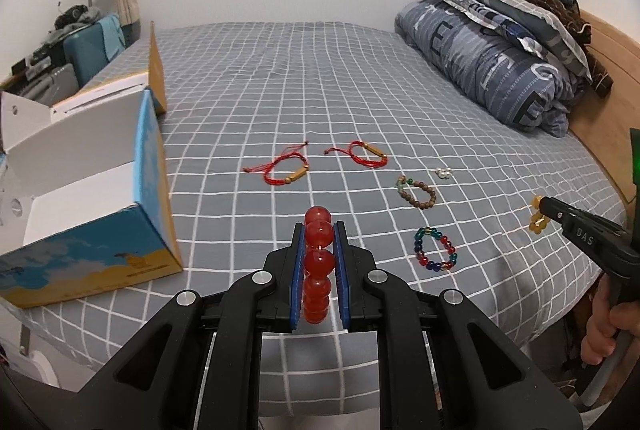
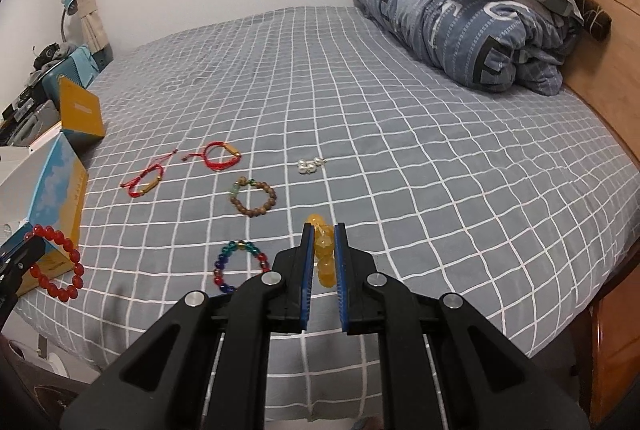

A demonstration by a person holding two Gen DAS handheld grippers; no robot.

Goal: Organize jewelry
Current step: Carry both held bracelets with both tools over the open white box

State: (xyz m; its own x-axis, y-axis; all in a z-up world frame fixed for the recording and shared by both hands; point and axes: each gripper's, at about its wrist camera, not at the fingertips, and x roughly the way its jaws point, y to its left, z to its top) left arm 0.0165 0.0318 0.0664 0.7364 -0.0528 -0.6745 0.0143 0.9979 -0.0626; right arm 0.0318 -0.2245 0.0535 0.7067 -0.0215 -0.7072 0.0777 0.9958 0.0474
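Looking along my left gripper (image 1: 319,230), I saw the grey checked bed (image 1: 360,90) spread ahead, and only this view showed inside the open blue and yellow box (image 1: 88,198) to the gripper's left: white walls, and no jewelry in the part I could see. The right wrist view caught just that box's outer corner (image 2: 60,190) but showed the red bead bracelet (image 2: 60,262) as a whole ring hanging off the left gripper's tip, which the left view gave only as a column of beads (image 1: 319,262) pinched between the narrowed blue pads. My right gripper (image 2: 324,230) was nearly closed on the yellow bead bracelet (image 2: 324,254), lifted off the sheet. Ahead of both grippers lay two red cord bracelets (image 1: 286,170) (image 1: 368,152), a brown bead bracelet (image 1: 418,192), a multicoloured bead bracelet (image 1: 436,250) and, smallest, a cluster of pearls (image 2: 310,164).
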